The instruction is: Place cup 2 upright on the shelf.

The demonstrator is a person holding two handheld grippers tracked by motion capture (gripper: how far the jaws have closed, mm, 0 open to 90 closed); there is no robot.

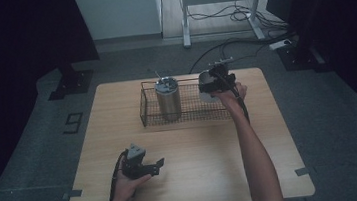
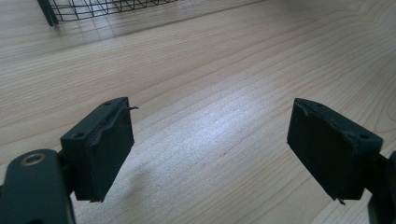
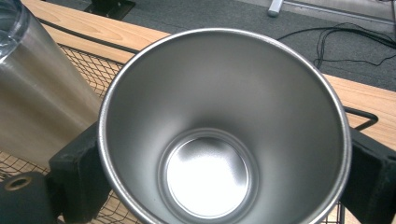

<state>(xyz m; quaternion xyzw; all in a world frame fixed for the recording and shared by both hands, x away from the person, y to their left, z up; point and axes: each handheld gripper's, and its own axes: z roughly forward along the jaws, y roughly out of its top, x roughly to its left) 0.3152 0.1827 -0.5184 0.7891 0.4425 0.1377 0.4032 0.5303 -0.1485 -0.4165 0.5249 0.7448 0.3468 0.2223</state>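
We hold a steel cup (image 3: pixel 224 135) in the right gripper (image 1: pixel 214 87), its two black jaws pressed against opposite sides of the cup's outer wall. The cup is upright, its open mouth toward the gripper's camera, and its inside is bare and shiny. In the high view it sits at the right end of the wire basket (image 1: pixel 188 113), at the far side of the bench (image 1: pixel 196 149); whether its base touches the basket floor we cannot tell. A taller steel tumbler (image 1: pixel 168 98) with a lid stands upright in the basket's left half, near the cup but apart from it.

Our left gripper (image 1: pixel 157 166) rests low at the near left of the bench, well apart from the basket. Its jaws stand apart with nothing between them, only bare wood beneath.
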